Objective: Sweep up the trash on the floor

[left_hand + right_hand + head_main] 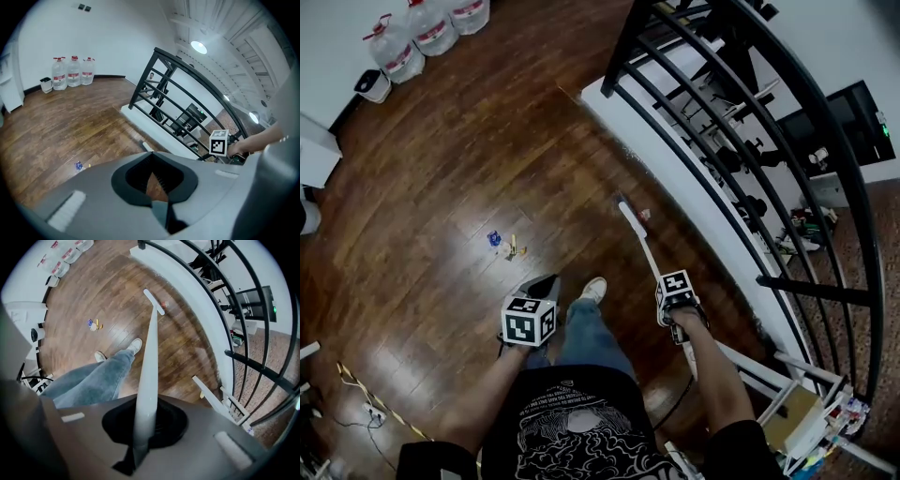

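Head view: right gripper point(143, 427) clamps the broom handle point(150, 357), left gripper point(157, 187) pinches a dark dustpan point(542, 285); I see trash scraps point(494, 238) on the floor point(469, 159), well left of the broom head point(625, 209).

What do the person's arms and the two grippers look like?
The left gripper and right gripper each have a broad grey body with a black opening at the jaws. Each carries a white cube with black square markers. The person wears a short-sleeved black T-shirt with white print; forearms are bare. A thin dark cable hangs below the right gripper.
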The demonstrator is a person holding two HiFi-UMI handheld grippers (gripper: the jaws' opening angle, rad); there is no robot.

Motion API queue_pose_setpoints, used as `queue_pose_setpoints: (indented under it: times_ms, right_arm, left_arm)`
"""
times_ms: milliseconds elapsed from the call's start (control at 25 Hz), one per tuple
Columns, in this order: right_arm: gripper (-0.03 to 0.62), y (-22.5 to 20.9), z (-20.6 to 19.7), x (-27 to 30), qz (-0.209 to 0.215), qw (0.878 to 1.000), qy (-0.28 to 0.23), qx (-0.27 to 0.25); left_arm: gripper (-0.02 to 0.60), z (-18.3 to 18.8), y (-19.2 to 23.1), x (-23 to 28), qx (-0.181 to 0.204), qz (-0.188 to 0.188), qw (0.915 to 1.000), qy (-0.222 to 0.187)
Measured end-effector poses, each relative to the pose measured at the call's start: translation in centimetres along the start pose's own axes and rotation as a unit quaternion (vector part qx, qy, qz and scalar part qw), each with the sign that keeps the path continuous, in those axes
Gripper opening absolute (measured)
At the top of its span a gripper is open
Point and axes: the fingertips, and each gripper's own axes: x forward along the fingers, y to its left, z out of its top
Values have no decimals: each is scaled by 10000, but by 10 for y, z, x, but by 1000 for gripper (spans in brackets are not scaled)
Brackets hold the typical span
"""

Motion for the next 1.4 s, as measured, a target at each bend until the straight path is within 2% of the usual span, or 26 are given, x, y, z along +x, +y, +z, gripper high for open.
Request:
queue_pose_setpoints:
  times_ms: [200, 400, 520, 640, 720, 960, 1280, 1400]
  right_arm:
    - [0, -50, 23, -17, -283, 9995, -111, 109]
    - [0, -90, 62, -16, -509, 9982, -53, 325]
    - [0, -91, 70, -6, -457, 9983, 202, 295]
    - [0, -84, 61, 1, -745, 9958, 510, -135]
    - [3, -70, 57, 5, -658, 9963, 501, -238]
    - [9, 1, 40, 9, 21, 9989, 453, -90]
    - [12, 102, 17, 15, 923, 9947, 384, 245]
    - [14, 137, 10, 17, 1110, 9928, 365, 248]
  left_arm:
    - [5, -6, -9, 15, -134, 98, 9999, 4]
    - [5, 6, -26, 31, -134, 154, 9998, -40]
    - [5, 9, -26, 33, -172, 252, 9995, -66]
    - [5, 7, -23, 36, -225, 308, 9993, -34]
    - [5, 5, -23, 37, -255, 297, 9992, -12]
    - [5, -2, -9, 24, -320, 246, 9992, -39]
    - [5, -18, 37, -16, -459, 268, 9985, -158]
    - [5, -26, 59, -32, -543, 300, 9978, -212]
